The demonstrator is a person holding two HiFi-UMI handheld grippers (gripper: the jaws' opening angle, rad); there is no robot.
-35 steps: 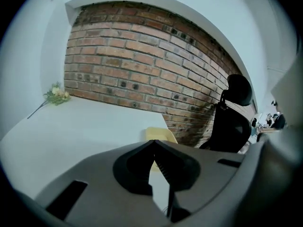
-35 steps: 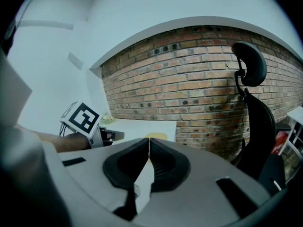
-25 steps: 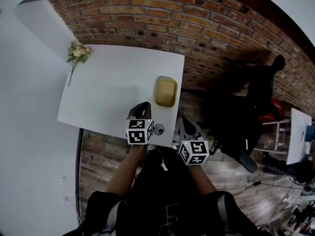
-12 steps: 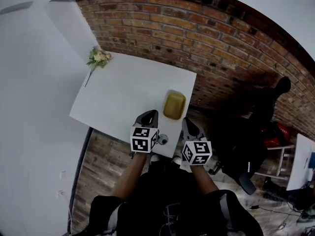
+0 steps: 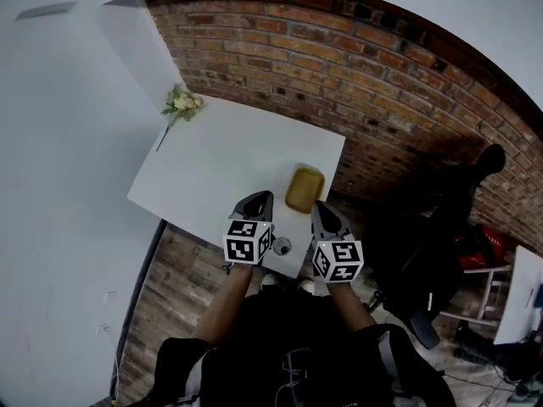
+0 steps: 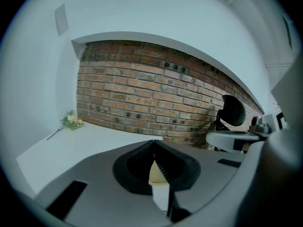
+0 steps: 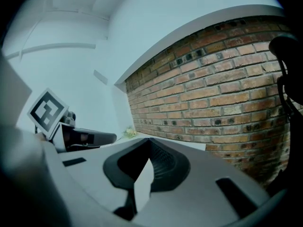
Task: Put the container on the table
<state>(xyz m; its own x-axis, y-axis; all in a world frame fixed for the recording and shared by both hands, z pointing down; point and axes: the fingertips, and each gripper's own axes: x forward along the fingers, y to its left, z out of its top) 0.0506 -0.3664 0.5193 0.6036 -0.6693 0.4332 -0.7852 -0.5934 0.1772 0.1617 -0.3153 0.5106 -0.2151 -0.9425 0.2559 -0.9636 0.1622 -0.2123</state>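
A yellow rectangular container (image 5: 304,189) rests on the white table (image 5: 221,168), near its right edge and close to the near corner. My left gripper (image 5: 258,199) hovers over the table's near edge, just left of the container, its jaws shut and holding nothing. My right gripper (image 5: 318,209) is at the table's right edge just below the container, also shut and empty. In the left gripper view the jaws of the left gripper (image 6: 152,144) meet at the tips, with a cream patch showing low between them. The right gripper (image 7: 149,141) shows the same closed jaws.
A small bunch of flowers (image 5: 181,103) lies at the table's far left corner. Behind the table is a brick wall (image 5: 356,66). A black office chair (image 5: 450,202) stands to the right. A small round knob (image 5: 282,246) sits by the near table edge between the grippers.
Both grippers have moved forward toward the container; the right one went from off the table to beside it. The container has stayed on the table.
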